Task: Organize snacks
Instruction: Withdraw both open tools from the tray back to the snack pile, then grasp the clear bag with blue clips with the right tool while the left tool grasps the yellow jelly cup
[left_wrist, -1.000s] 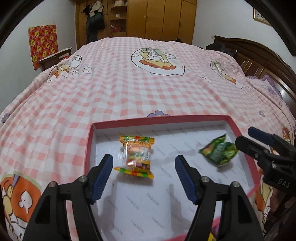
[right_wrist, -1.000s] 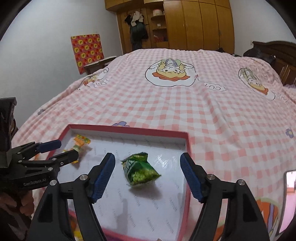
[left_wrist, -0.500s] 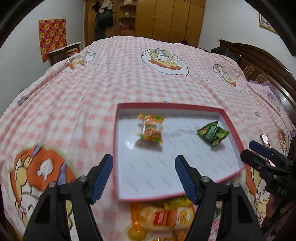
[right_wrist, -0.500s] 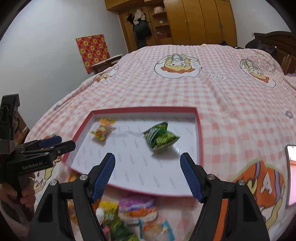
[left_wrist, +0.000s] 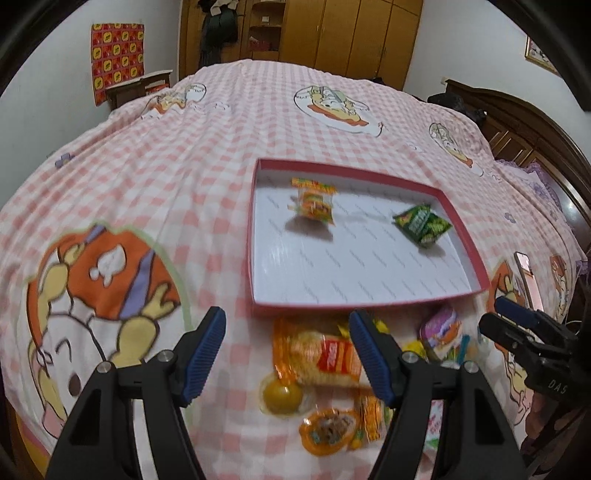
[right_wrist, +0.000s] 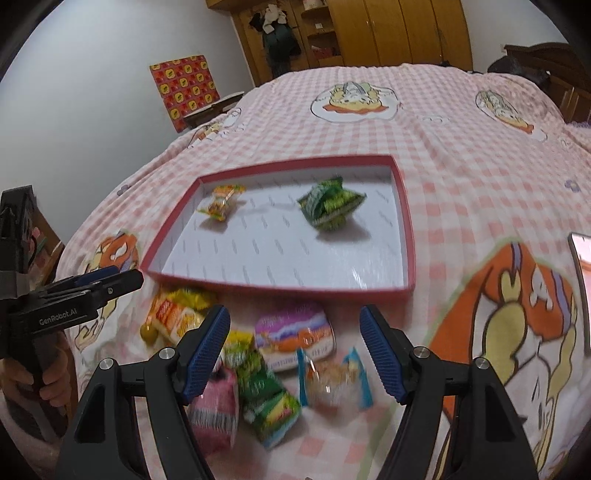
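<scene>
A red-rimmed white tray lies on the bed. Inside it rest an orange-yellow candy packet and a green snack bag. A pile of loose snacks lies in front of the tray: an orange packet, a purple-topped cup, a pink pack, a green pack and a blue-edged packet. My left gripper hangs open above the orange packet. My right gripper hangs open above the pile, holding nothing.
The bed has a pink checked cartoon sheet. A phone lies on the sheet to the right of the tray. A wooden headboard runs along the right, wardrobes stand at the back, and a small table is far left.
Both grippers have pulled back from over the tray toward the near bed edge. The snack pile in front of the tray has come into view. Both stay open.
</scene>
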